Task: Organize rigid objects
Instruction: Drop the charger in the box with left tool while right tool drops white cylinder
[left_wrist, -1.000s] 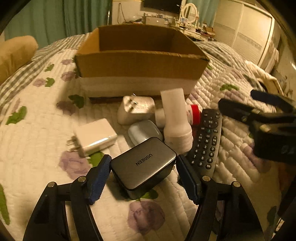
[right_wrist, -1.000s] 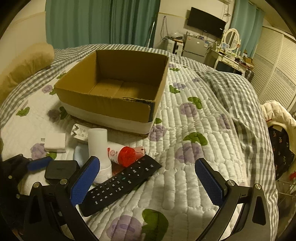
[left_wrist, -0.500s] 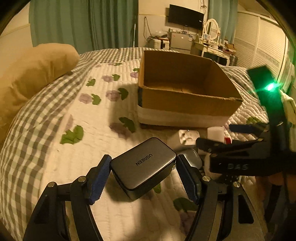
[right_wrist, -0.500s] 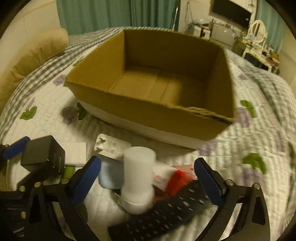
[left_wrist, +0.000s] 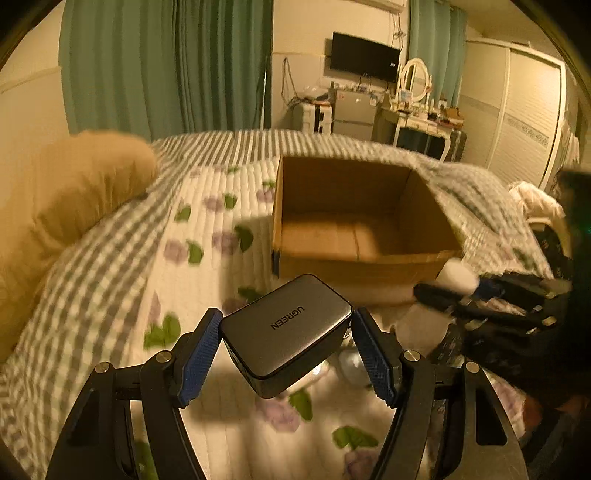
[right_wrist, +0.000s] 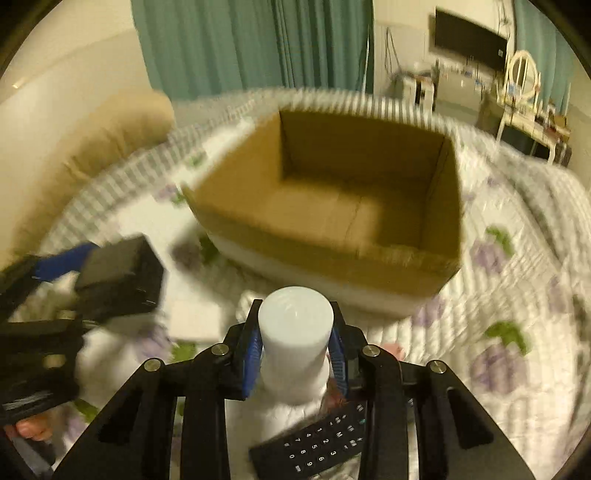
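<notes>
The left gripper (left_wrist: 286, 347) clamps a grey charger (left_wrist: 286, 330) between its blue pads, lifted above the quilt (left_wrist: 207, 280). An open cardboard box (left_wrist: 354, 266) sits just beyond; the right gripper (left_wrist: 491, 295) shows at right.

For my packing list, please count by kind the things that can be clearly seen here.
Chargers: 2, the dark charger in the left gripper and a white charger lying loose
Bottles: 1, the white bottle in the right gripper
Remotes: 1, the remote
Boxes: 1, the cardboard box
Total: 5; blur may hide more.
</notes>
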